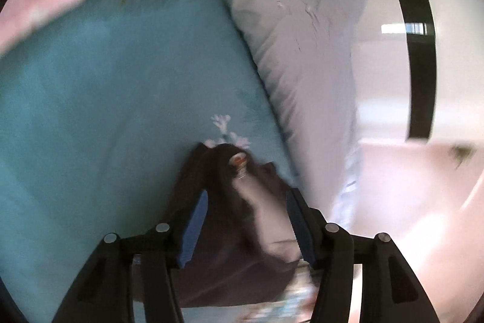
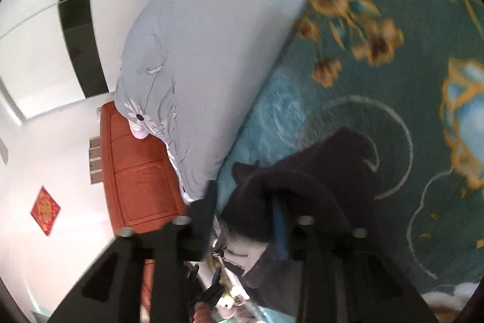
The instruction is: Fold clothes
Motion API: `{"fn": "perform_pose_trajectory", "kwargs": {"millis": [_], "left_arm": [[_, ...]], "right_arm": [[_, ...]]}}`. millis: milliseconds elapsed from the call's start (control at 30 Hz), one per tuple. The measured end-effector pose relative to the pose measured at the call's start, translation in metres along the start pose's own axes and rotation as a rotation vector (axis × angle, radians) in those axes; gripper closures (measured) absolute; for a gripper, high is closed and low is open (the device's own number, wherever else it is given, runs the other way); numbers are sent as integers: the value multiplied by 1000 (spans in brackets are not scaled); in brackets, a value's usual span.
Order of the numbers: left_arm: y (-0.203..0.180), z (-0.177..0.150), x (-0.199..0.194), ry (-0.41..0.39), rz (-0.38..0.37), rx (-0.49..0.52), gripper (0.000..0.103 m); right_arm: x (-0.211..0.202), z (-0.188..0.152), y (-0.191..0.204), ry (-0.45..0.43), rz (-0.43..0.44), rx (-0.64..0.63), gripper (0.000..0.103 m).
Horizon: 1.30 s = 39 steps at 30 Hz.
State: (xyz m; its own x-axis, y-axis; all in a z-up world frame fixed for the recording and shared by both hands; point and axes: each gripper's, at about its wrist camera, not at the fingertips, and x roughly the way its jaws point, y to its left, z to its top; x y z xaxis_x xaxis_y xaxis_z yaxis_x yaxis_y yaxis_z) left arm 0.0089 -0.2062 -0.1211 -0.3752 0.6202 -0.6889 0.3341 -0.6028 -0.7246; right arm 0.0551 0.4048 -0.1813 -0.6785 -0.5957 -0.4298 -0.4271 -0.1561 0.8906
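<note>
Nearest the left wrist camera, the left claw (image 1: 246, 226) is seen with its blue pads spread well apart and a dark garment (image 1: 230, 232) bunched between them; the pads do not appear to press the cloth, so the claw is judged released or only loosely about it. A pale patch with a small round orange mark (image 1: 239, 161) shows on the garment. In the right wrist view, the right claw (image 2: 245, 220) is draped by the same dark garment (image 2: 317, 171); one blue pad (image 2: 279, 229) is partly hidden by cloth, and whether it is clenched cannot be told. The garment lies on the bed, on a teal patterned sheet (image 2: 378, 99), just beside a pale grey quilt (image 2: 217, 44).

The garment is still crumpled, so it is probably being gathered or spread. An edge or corner should be pinched by each claw, not the bulk, and the cloth drawn flat on the sheet, away from the quilt, before a fold is made. Blur suggests motion; slower handling would help.
</note>
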Motion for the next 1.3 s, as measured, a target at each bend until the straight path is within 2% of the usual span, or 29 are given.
{"fn": "perform_pose_trajectory", "kwargs": {"millis": [100, 167, 267, 400, 467, 500, 533, 567, 600, 667, 700, 767, 833, 900, 967, 1033, 1100, 1167, 1300], "left_arm": [[1, -15, -7, -17, 96, 113, 44], [11, -26, -5, -13, 136, 141, 44], [28, -36, 21, 43, 189, 122, 44], [33, -44, 47, 86, 186, 99, 44], [30, -46, 51, 67, 182, 100, 47], [29, -46, 52, 53, 192, 101, 61], [28, -46, 54, 47, 200, 98, 82], [26, -46, 54, 42, 210, 101, 87], [22, -45, 52, 26, 221, 123, 91], [10, -45, 47, -11, 235, 178, 93], [4, -44, 42, -28, 226, 200, 93], [-5, -38, 27, -70, 145, 208, 93], [-11, -30, 13, -114, 67, 202, 94], [-12, -24, 2, -148, 34, 199, 93], [-1, -23, 11, -137, 100, 180, 93], [15, -22, 33, -75, 197, 137, 93], [24, -24, 49, -39, 251, 128, 93], [25, -25, 50, -43, 245, 124, 91], [15, -17, 43, -35, 220, 144, 89]], "right_arm": [[-19, -2, 18, -40, -13, -112, 54], [-27, -9, 25, -45, -128, -216, 53], [-20, -19, 18, -16, -279, -307, 53], [7, -29, 3, 45, -361, -321, 53], [17, -28, 5, 34, -375, -329, 51], [21, -27, 6, 26, -382, -333, 51], [24, -26, 7, 19, -379, -323, 52], [25, -24, 8, 10, -369, -305, 62], [27, -23, 10, 9, -369, -299, 80], [29, -24, 18, 15, -369, -314, 94], [30, -26, 24, 22, -360, -338, 95], [28, -30, 37, 25, -333, -384, 96], [14, -27, 47, -18, -275, -397, 97], [1, -23, 50, -65, -241, -396, 97], [-6, -20, 46, -90, -256, -397, 97], [-2, -17, 28, -74, -314, -367, 97], [5, -18, 7, -45, -362, -320, 97], [9, -19, -6, -38, -363, -284, 97], [6, -16, -5, -29, -357, -299, 97]]}}
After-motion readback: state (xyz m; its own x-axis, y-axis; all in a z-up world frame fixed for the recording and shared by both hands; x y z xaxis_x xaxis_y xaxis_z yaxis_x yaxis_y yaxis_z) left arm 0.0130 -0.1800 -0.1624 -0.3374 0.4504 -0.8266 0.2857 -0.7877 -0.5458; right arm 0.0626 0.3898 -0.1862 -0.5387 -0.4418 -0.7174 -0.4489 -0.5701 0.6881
